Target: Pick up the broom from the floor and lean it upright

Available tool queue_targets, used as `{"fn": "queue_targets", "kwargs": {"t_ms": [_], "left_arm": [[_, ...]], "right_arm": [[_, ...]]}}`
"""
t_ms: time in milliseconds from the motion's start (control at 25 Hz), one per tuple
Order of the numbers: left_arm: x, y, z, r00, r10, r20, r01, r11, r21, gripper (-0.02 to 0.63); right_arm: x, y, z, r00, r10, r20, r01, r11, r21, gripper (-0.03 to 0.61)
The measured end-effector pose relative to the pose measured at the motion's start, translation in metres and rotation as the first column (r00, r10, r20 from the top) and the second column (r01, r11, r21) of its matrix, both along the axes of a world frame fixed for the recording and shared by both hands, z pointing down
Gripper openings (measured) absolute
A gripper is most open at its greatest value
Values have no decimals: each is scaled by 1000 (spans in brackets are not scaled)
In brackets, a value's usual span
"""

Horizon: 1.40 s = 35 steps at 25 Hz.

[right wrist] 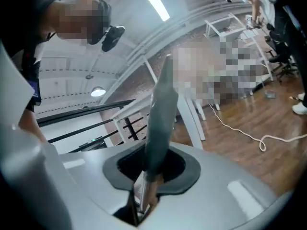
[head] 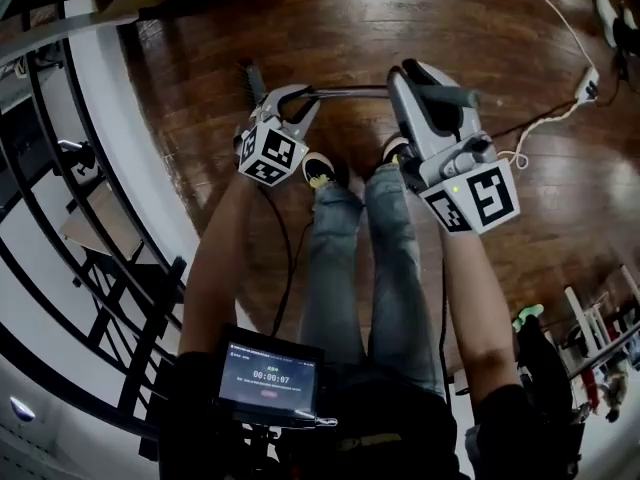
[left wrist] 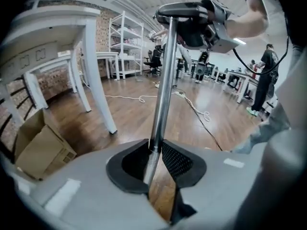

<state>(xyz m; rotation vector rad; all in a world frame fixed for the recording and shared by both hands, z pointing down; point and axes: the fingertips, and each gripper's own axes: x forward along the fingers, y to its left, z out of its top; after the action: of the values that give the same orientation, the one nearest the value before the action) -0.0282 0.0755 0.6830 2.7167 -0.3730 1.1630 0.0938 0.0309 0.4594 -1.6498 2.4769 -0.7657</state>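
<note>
Bright strip light (right wrist: 151, 1); floor (head: 330, 28) glare; fisheye edges; right gripper view blurred.

Open-plan office or lab, white desks (left wrist: 106, 55), office chair (left wrist: 154, 60), metal shelving (left wrist: 125, 42), wooden floor (left wrist: 124, 119)

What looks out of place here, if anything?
The broom handle hangs crosswise in the air, gripped by the left gripper and right gripper, not leaning upright. A loose white cable also trails across the wood floor.
</note>
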Motion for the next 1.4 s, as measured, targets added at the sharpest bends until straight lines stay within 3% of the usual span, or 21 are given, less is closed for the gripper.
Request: {"fn": "queue_targets", "kwargs": {"t_ms": [120,280,440,600,840,1000,1120,1240,1400], "left_arm": [[-22,-8,-23,991,-126,-31,127,992,3,100],[-40,-13,-60,979,-193,-66,193,981,-2,94],[-49,-54,-101,961,-247,-126,253,967,38,94],[-55,-77,-119,939,-326,-110,327,945,-10,92],[-54,-155,-106,884,-466,-34,463,884,-66,91],[-44,-186,-74,852,-523,25,522,845,-115,91],[-41,-206,-60,839,-541,56,544,830,-123,91],[-39,-218,-51,823,-567,32,566,814,-134,91],[-27,-228,-41,828,-560,-19,551,819,-160,92]], "right_arm": [[-53,-23,-41,995,-102,-16,103,992,71,60],[-117,-42,-93,969,-237,-74,245,962,117,60],[-169,-74,-141,921,-365,-140,387,900,200,60],[-195,-100,-154,864,-475,-163,501,842,202,60],[-178,-194,-132,857,-511,-64,514,842,165,60],[-164,-239,-99,847,-531,-23,530,841,112,60],[-164,-258,-85,835,-549,-36,550,830,96,60],[-168,-270,-77,831,-554,-44,556,826,97,60],[-164,-287,-67,849,-526,-45,528,845,85,61]]}}
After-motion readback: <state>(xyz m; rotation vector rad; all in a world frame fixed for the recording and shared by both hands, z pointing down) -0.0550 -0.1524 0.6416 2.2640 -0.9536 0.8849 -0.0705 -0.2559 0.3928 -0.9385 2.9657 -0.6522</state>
